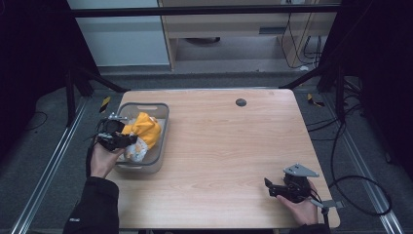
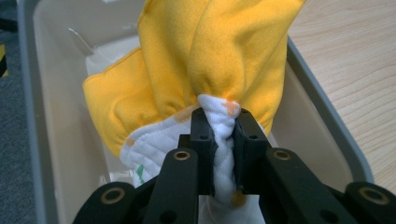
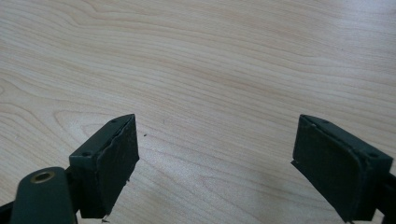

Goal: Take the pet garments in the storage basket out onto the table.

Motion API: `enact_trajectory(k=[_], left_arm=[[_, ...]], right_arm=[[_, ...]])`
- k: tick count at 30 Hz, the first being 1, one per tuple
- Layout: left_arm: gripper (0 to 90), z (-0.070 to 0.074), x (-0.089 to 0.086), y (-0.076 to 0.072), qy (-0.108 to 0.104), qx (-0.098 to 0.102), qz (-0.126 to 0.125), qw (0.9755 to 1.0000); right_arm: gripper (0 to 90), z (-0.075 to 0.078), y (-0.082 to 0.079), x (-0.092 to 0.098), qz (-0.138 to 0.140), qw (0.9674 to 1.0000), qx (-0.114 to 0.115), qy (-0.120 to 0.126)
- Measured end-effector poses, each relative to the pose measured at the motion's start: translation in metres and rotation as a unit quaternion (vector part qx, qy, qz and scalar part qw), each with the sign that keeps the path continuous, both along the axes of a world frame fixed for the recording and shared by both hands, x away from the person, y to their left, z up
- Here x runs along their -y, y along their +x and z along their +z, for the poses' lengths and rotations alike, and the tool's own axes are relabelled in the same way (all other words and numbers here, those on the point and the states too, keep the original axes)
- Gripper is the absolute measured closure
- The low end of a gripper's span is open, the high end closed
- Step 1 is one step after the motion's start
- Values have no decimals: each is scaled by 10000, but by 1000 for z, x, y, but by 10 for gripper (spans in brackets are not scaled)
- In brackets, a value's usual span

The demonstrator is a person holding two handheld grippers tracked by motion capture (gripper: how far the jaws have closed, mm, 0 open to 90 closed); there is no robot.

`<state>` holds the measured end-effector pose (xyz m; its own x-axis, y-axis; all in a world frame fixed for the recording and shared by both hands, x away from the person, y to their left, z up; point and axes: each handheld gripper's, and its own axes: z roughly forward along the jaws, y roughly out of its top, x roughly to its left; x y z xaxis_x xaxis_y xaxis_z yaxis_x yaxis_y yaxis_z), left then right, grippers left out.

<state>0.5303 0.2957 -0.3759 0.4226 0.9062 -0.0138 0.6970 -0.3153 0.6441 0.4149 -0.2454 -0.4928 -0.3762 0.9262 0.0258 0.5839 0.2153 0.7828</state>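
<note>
At the left of the high view, the left gripper [image 1: 127, 140] pinches a bunch of the yellow and white cloth [image 2: 205, 70] between its jaws, over the grey bin [image 1: 160, 114]. At the lower right, the right gripper [image 1: 269, 186] hangs over the bare wooden table [image 1: 229, 146], its jaws spread wide.

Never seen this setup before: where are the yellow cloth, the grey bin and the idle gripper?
yellow cloth [image 2: 210, 51], left gripper view, its bunched middle.
grey bin [image 1: 163, 127], high view, right rim.
right gripper [image 1: 271, 187], high view, between its tips.
</note>
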Motion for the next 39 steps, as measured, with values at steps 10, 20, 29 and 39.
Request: enact_trajectory(k=[10,20,29,39], left_arm=[[801,22,-3,-12,-13,248,-106,9996],[802,44,3,-25,10,466,-305,9984],[802,56,15,-34,29,568,-555,9968],[803,61,29,-40,-43,602,-817,9948]], right_arm=[[142,1,-1,0,-1,10000,-2,7],[144,2,-1,-1,18,9999,159,-21],[143,2,-2,-1,11,9998,217,-9],[143,3,-3,-1,22,9995,305,-36]])
